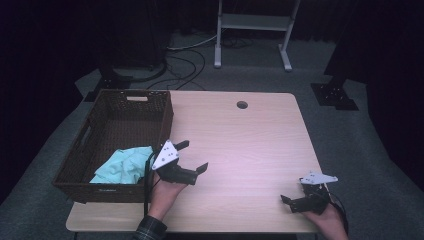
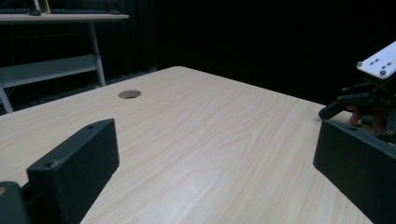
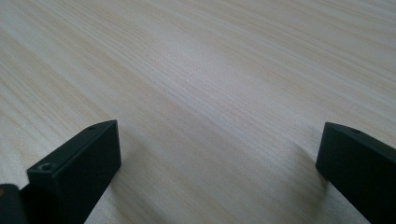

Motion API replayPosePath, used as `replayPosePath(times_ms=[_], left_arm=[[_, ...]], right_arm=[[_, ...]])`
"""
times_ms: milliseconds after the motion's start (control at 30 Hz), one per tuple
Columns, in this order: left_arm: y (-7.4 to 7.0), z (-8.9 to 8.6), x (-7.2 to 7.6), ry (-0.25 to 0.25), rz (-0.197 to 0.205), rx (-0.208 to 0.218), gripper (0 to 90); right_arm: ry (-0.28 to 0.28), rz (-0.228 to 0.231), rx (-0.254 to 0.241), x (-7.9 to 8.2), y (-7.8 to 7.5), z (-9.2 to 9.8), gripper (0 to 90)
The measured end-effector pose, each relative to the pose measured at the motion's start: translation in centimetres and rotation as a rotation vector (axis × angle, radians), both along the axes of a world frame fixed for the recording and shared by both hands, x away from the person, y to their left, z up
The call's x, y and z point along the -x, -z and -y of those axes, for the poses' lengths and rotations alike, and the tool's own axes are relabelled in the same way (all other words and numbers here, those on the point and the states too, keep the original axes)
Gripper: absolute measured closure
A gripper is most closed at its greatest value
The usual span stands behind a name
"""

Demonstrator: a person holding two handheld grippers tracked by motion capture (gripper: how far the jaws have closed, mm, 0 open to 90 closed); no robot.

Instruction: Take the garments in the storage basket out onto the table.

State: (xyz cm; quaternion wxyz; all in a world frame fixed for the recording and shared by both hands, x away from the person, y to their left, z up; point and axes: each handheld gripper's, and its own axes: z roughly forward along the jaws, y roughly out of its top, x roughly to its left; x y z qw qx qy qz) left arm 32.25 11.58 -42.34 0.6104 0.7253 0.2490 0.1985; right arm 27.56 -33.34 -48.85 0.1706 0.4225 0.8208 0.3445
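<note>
One turquoise cloth (image 1: 122, 166) lies crumpled in the near corner of one brown wicker basket (image 1: 90, 131), at the left of the frame. Just right of the basket, the left tongs (image 1: 192, 157) stand wide apart, holding nothing. At lower right, the right tongs (image 1: 289, 202) are also spread, empty, over the bare worktop (image 1: 250, 145). The basket's front label is too small to read.

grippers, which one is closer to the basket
The left gripper, jaws open, right beside the wicker basket holding the turquoise cloth. The right gripper sits at the table's far corner.
</note>
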Motion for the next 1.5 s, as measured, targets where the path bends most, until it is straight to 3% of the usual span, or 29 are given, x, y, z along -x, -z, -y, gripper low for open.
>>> replayPosePath(times_ms=[600,1500], left_arm=[[-0.5,0.1,0.0,0.005,0.002,0.007,0.0],[-2.6,0.1,-0.4,0.011,0.028,0.011,0.0]], right_arm=[[-0.001,0.0,0.0,0.0,0.0,0.0,0.0],[-0.001,0.001,0.0,0.0,0.0,0.0,0.0]])
